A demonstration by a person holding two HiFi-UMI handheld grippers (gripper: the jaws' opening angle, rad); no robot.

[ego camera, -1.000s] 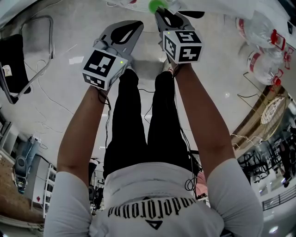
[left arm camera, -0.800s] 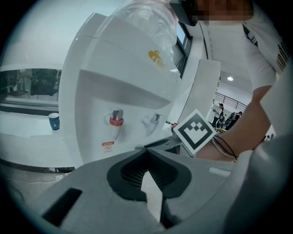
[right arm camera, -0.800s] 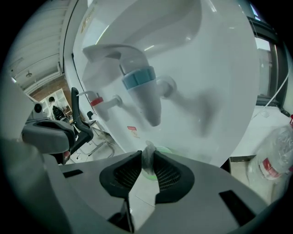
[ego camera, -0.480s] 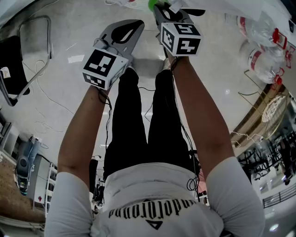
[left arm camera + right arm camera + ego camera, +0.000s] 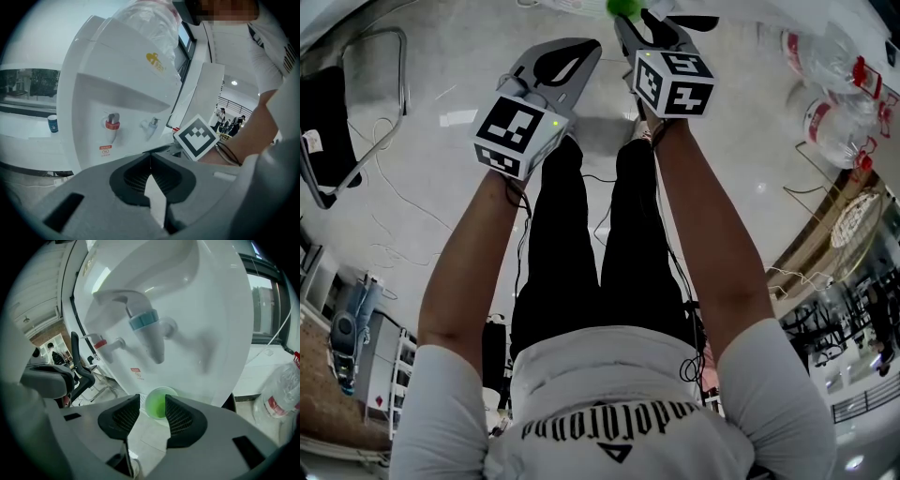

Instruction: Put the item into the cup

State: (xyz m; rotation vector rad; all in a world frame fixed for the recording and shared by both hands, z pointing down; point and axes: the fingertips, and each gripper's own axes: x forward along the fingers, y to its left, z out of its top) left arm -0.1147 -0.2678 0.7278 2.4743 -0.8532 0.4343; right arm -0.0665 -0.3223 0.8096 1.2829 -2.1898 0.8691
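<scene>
Now under the blue tap (image 5: 147,331) of the white water dispenser (image 5: 201,305): a small green cup (image 5: 161,404).
Translucent bright green, round-rimmed, mouth up, standing between the tips of the right gripper (image 5: 153,409), with jaws just opened wide and pads apart on either side of it. Beside it, left gripper (image 5: 150,158) closed, pads together on nothing.

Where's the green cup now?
The green cup sits centrally in the right gripper view, under the blue tap, between the right gripper's just-opened jaw tips.
</scene>
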